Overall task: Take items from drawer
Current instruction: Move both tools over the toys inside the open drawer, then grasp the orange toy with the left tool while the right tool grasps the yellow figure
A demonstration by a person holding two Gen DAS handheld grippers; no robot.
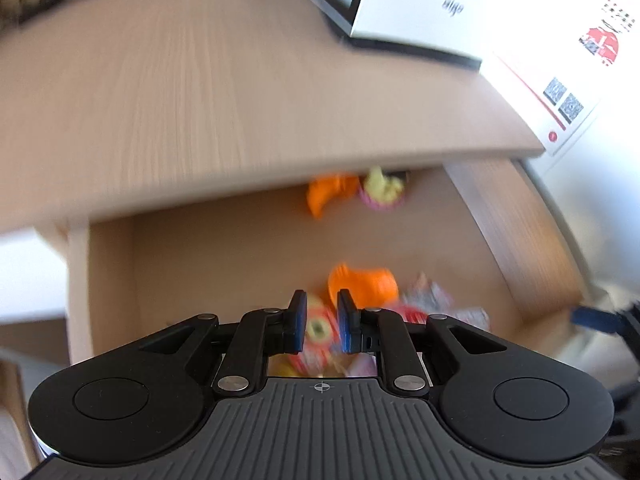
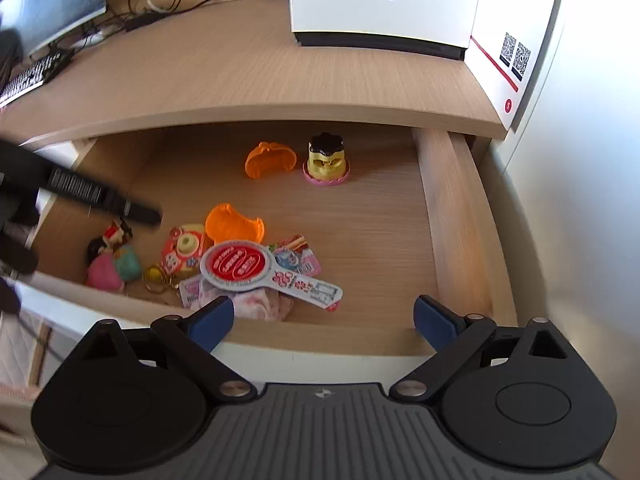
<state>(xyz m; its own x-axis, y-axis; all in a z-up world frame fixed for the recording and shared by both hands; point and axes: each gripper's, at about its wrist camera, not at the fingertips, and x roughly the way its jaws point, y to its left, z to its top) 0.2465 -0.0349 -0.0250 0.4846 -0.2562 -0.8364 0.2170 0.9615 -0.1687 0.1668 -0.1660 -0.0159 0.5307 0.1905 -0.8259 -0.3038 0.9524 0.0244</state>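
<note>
Right claw spread, fan flat, handle pointing lower right

Daylight floods in from about two o'clock, bleaching the white box and the wall nearly to glare. The left wrist view is smeared by motion blur: the desk top grain streaks and the drawer's toys are soft blobs. The right wrist view is sharp, blurring only at nine o'clock. The desk top shades the drawer rear. Fisheye bending curves straight edges near every rim.
</note>
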